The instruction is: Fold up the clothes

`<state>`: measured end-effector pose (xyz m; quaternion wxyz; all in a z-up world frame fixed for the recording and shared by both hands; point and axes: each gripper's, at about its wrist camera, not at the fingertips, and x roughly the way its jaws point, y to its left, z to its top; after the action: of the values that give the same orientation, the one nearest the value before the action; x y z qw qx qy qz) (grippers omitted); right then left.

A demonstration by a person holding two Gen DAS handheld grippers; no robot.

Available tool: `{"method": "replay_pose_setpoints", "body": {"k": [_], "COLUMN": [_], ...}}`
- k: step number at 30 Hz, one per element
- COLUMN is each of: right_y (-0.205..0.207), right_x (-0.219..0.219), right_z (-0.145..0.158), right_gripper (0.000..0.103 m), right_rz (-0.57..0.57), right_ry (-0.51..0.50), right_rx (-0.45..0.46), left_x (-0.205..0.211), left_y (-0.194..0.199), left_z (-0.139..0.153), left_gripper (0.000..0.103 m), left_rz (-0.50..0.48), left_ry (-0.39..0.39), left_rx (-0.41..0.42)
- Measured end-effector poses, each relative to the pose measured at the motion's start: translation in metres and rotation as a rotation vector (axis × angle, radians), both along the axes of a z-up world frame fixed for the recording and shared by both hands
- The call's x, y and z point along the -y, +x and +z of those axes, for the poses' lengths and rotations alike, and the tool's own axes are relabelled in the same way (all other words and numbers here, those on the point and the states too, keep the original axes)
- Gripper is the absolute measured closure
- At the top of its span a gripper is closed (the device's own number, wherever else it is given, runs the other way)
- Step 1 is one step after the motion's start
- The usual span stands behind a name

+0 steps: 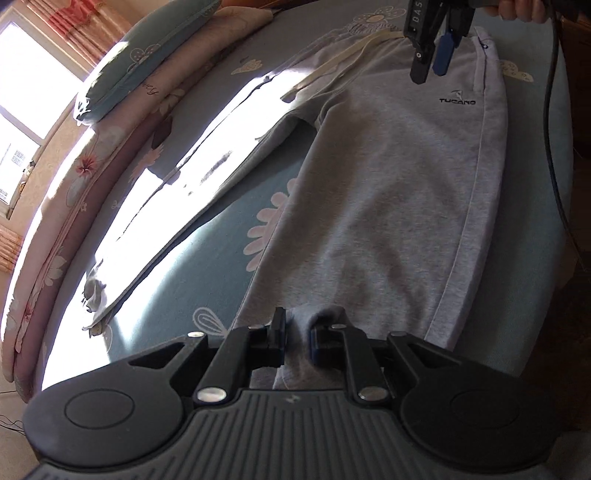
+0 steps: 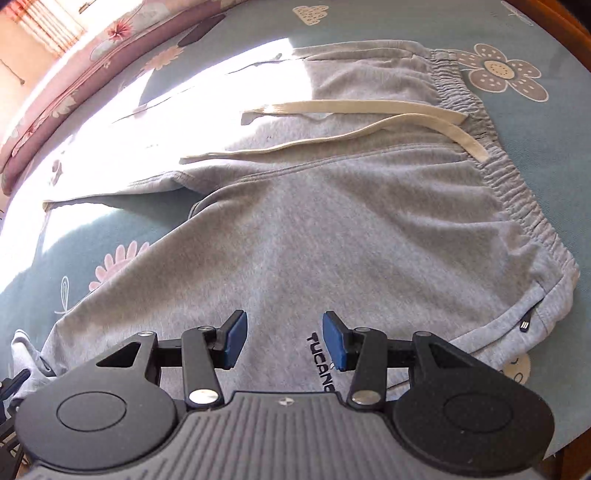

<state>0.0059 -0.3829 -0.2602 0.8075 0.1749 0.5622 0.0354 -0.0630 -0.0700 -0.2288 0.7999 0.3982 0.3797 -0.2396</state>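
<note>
Grey sweatpants (image 1: 388, 203) lie spread flat on a teal flowered bedsheet (image 1: 207, 273), waistband (image 2: 517, 184) at the far end. One leg runs toward me and the other leg (image 1: 207, 155) angles left into bright sunlight. My left gripper (image 1: 297, 332) is shut on the bunched cuff of the near leg. My right gripper (image 2: 283, 339) hovers open just above the hip, beside the black TUCANO logo (image 2: 321, 365), with nothing between its blue pads. It also shows from the left wrist view as the right gripper (image 1: 430, 62) near the waistband. A cream drawstring (image 2: 351, 107) lies across the front.
A teal pillow (image 1: 147, 66) and a pink floral quilt (image 1: 92, 184) are stacked along the bed's left side, by a bright window (image 1: 29, 74). A hand (image 1: 521, 9) holds the right gripper, and a black cable (image 1: 554, 147) trails down the bed's right edge. A wooden frame (image 2: 569, 29) borders the bed.
</note>
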Motion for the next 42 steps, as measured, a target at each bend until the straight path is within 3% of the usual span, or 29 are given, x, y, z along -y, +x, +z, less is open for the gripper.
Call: {"method": "replay_pose_setpoints", "body": {"k": [3, 7, 11, 13, 14, 18, 25, 32, 40, 42], "right_y": [0.000, 0.001, 0.004, 0.006, 0.007, 0.010, 0.010, 0.012, -0.002, -0.010], "right_x": [-0.016, -0.030, -0.042, -0.046, -0.049, -0.057, -0.070, -0.110, -0.205, -0.236], "right_z": [-0.007, -0.015, -0.021, -0.022, -0.022, -0.022, -0.019, -0.004, 0.010, 0.008], "right_gripper": [0.053, 0.053, 0.049, 0.049, 0.049, 0.049, 0.049, 0.049, 0.048, 0.040], "right_rz": [0.028, 0.063, 0.107, 0.124, 0.132, 0.164, 0.207, 0.456, 0.830, 0.905], "right_ry": [0.028, 0.039, 0.026, 0.023, 0.024, 0.019, 0.021, 0.016, 0.040, 0.029], "right_rx": [-0.018, -0.042, -0.058, -0.063, -0.064, -0.064, -0.065, 0.013, 0.168, 0.208], "left_x": [0.021, 0.046, 0.056, 0.053, 0.050, 0.038, 0.021, -0.034, -0.143, -0.165], "left_y": [0.012, 0.014, 0.013, 0.013, 0.014, 0.013, 0.011, 0.015, 0.027, 0.026], "left_z": [-0.025, -0.050, -0.056, -0.051, -0.047, -0.028, 0.000, 0.005, 0.010, 0.009], "left_gripper": [0.089, 0.089, 0.089, 0.088, 0.083, 0.039, 0.036, 0.036, 0.036, 0.036], "left_rz": [0.037, 0.003, 0.003, -0.002, 0.001, 0.011, 0.094, 0.328, 0.820, 0.929], "left_ry": [-0.023, 0.032, 0.073, 0.057, 0.043, -0.043, -0.198, -0.263, -0.564, -0.617], "left_rx": [-0.043, -0.030, -0.041, -0.060, -0.072, -0.114, -0.218, -0.330, -0.413, -0.404]}}
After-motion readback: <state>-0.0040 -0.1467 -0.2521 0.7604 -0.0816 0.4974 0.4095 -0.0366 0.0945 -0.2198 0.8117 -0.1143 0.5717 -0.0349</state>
